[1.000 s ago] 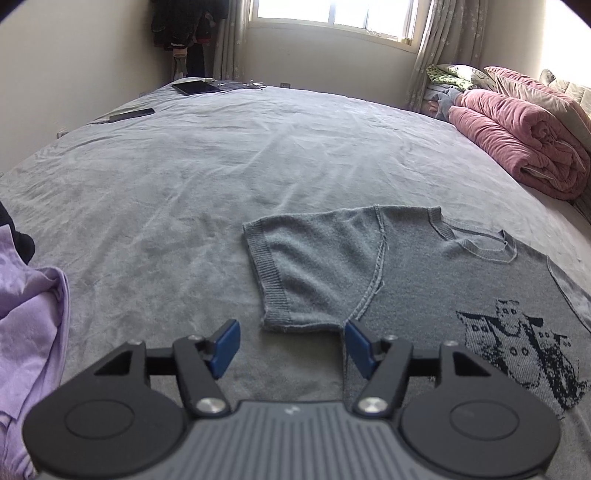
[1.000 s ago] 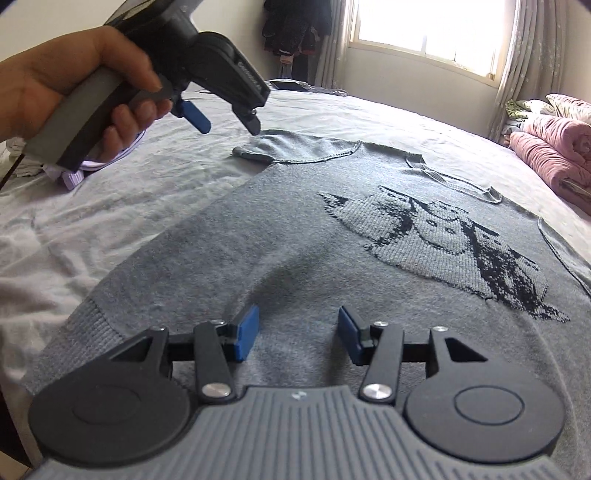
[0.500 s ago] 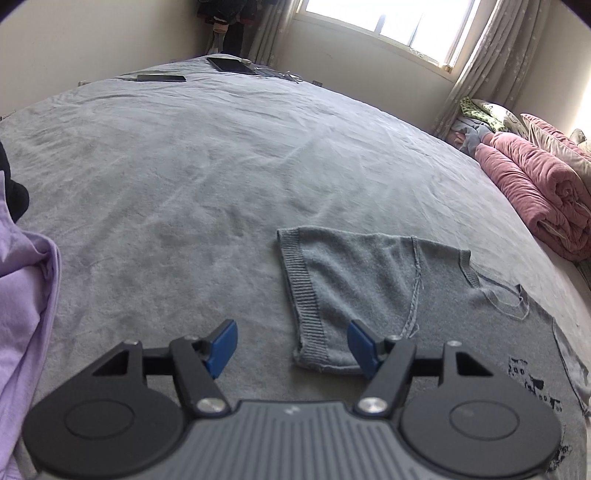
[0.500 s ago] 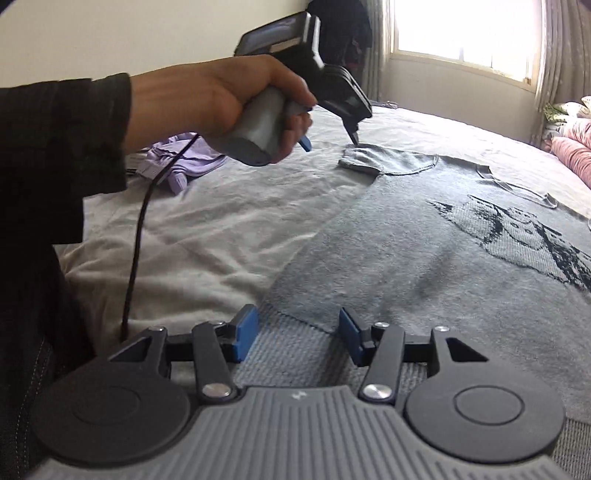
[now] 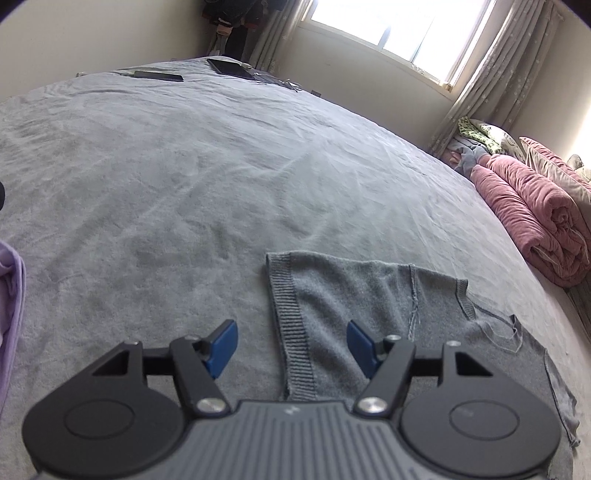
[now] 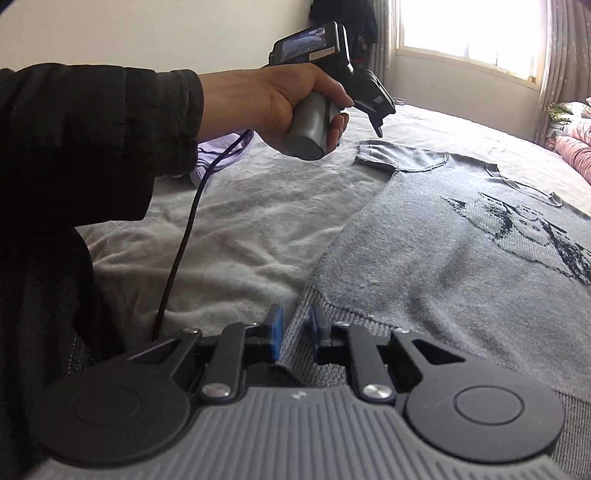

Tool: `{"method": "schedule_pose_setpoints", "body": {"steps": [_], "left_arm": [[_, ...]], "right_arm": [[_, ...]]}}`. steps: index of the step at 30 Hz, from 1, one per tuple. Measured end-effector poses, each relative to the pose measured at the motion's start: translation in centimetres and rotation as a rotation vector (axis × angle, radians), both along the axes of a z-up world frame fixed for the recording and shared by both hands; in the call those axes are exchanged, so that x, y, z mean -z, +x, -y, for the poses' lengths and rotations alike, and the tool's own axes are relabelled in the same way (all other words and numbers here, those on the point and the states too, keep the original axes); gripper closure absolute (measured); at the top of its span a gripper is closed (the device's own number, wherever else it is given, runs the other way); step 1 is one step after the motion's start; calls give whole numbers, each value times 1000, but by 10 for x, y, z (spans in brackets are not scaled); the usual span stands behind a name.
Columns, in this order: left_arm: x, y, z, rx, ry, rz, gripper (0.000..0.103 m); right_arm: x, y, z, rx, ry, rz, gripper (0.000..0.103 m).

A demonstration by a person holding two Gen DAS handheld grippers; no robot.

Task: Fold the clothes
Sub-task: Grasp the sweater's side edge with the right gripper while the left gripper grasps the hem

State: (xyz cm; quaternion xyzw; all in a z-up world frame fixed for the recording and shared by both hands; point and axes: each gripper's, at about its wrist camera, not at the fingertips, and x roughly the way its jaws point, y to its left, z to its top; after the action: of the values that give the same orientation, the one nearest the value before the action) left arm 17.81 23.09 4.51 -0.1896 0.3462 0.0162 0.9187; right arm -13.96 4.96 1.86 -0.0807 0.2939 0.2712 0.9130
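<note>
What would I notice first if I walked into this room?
Probably the grey sweater with a dark picture knitted on it, spread flat on the bed. The right gripper is closing on its hem corner, while the open left gripper hangs over the sleeve. Rolled pink blankets sit at the bed's right edge.

Rolled pink quilt [image 5: 532, 218] at bed edge; tablet [image 5: 231, 68], phone [image 5: 159, 75] far side; window [image 5: 399, 33]

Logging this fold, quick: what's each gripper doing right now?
Left gripper: open over the sweater's sleeve cuff.
Right gripper: closing on the sweater's hem corner.
</note>
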Motion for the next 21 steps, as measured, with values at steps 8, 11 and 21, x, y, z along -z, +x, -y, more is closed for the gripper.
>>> {"method": "schedule_pose_setpoints", "body": {"steps": [8, 11, 21], "left_arm": [[8, 16, -3, -7, -16, -17, 36], [8, 23, -5, -8, -27, -9, 36], [16, 42, -18, -29, -88, -16, 36]], "right_arm": [[-3, 2, 11, 61, 63, -11, 99], [-7, 2, 16, 70, 109, -11, 99], [-1, 7, 18, 64, 143, -64, 88]]}}
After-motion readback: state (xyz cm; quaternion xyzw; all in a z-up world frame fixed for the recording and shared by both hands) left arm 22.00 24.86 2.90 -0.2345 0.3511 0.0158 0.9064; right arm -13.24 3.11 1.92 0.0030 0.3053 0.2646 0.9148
